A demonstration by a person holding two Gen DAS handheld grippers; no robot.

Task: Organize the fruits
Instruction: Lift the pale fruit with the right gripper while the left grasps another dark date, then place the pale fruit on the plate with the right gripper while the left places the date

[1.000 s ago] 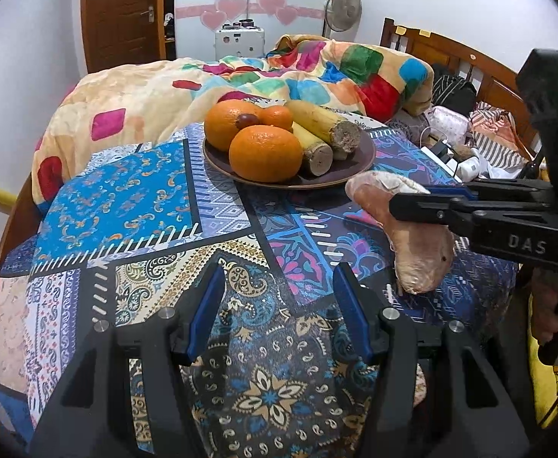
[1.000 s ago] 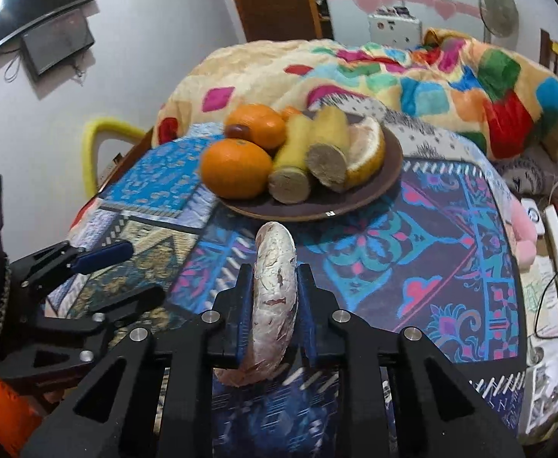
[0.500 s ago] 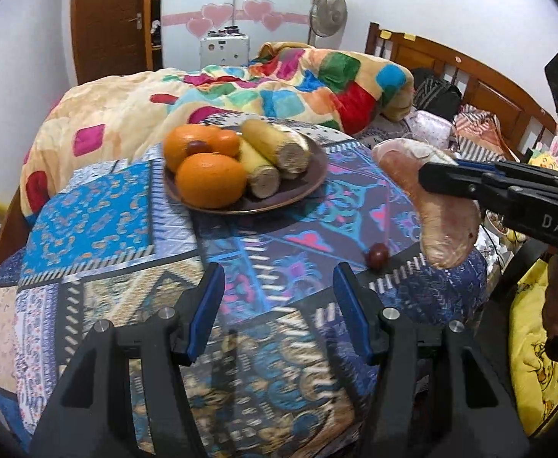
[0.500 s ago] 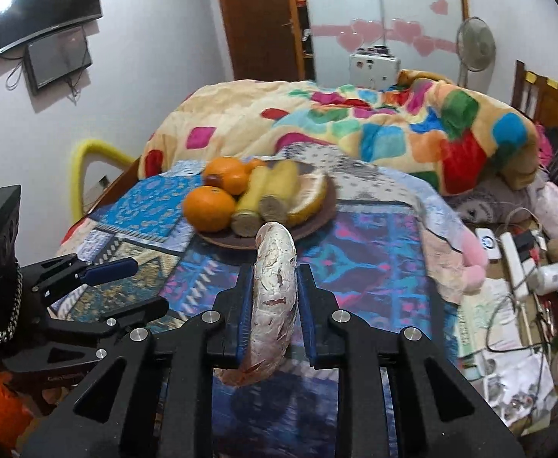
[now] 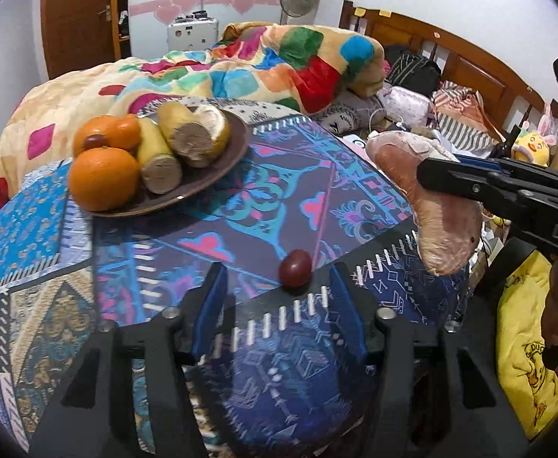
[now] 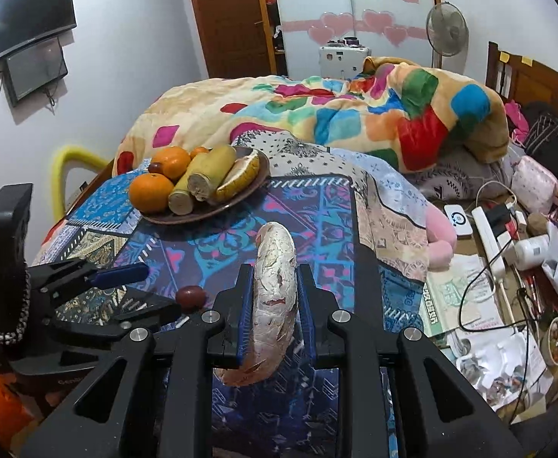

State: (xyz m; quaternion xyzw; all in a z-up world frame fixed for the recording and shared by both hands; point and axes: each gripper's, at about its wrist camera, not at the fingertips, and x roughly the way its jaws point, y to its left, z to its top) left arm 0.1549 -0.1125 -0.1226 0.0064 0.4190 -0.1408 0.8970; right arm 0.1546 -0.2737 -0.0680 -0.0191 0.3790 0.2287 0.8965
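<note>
A round brown plate (image 5: 218,175) is sitting on the patchwork-patterned cloth (image 5: 271,206) that is covering the bed. It is carrying two large oranges (image 5: 103,177), a smaller orange, two cut yellow-skinned stalk pieces (image 5: 160,160) and a pale fruit wedge. A multicoloured quilt (image 6: 355,114) is lying behind the plate. Loose papers, cables and a white power strip (image 6: 489,236) are cluttering the bed to the right. Nothing is standing between the plate and either tool.

A small dark red round fruit (image 5: 295,262) is resting on the cloth, well apart from the plate. It is lying just ahead of the left gripper (image 5: 279,290), nearer its right-hand blue finger (image 5: 345,305), without touching either finger. The left fingers are standing moderately apart with nothing between them, and they have just been closing.

The right gripper (image 6: 275,294) is clamping a pale, curved, rough-skinned fruit piece (image 6: 275,286) between its fingers and holding it in the air above the cloth.

Compared with a second ago, the plate is appearing farther off in both views, and the red fruit, previously outside the left view, is now showing.
</note>
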